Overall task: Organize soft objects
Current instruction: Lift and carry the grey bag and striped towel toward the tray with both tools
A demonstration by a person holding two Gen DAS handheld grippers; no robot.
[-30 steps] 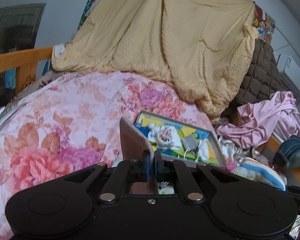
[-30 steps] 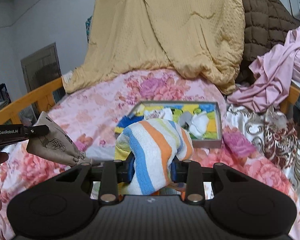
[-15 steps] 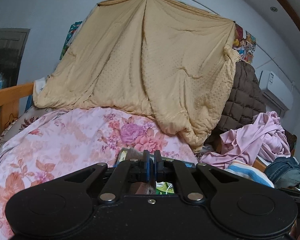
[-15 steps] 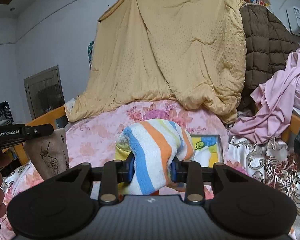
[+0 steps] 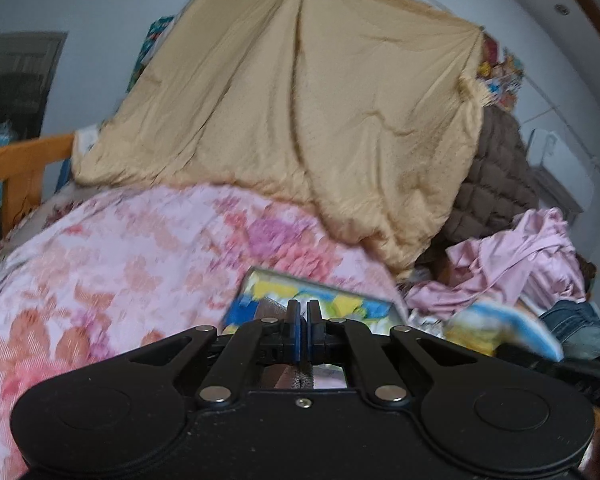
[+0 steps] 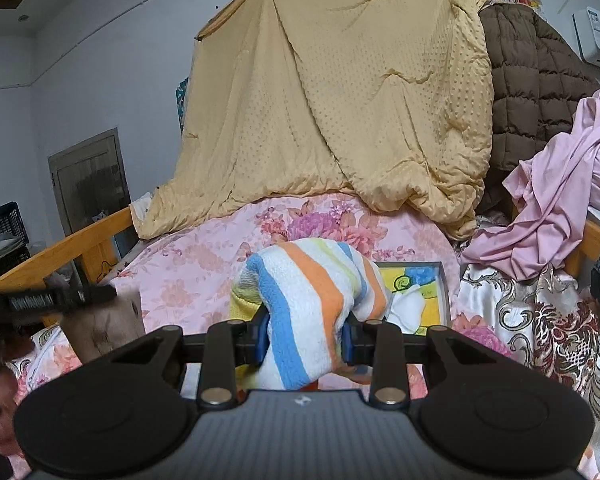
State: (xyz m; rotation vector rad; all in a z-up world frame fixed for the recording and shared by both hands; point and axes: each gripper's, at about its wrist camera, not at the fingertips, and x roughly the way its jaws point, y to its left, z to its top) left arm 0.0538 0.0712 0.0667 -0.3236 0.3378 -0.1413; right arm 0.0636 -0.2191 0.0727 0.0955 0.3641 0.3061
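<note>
My left gripper [image 5: 303,332] is shut on a beige cloth pouch [image 5: 298,378], of which only a strip shows under the jaws. In the right wrist view the same pouch [image 6: 104,330] hangs blurred from the left gripper [image 6: 100,295] at the left edge. My right gripper [image 6: 306,340] is shut on a bundled striped towel [image 6: 312,300] with orange, blue and white bands; this towel [image 5: 500,330] appears blurred at the right in the left wrist view. Beyond both lies a shallow tray [image 6: 444,292] with a colourful lining [image 5: 324,294] and white cloth inside.
A floral quilt [image 6: 204,272] covers the bed. A yellow blanket [image 6: 340,112] hangs behind it, beside a brown quilted coat [image 6: 540,80] and a heap of pink clothing [image 6: 560,200]. A wooden bed rail [image 6: 60,252] runs along the left. Jeans [image 5: 580,328] lie at the right.
Both grippers have risen over the bed. The pouch, which stuck up above the left jaws, now hangs below them. The towel now hides more of the tray in the right view.
</note>
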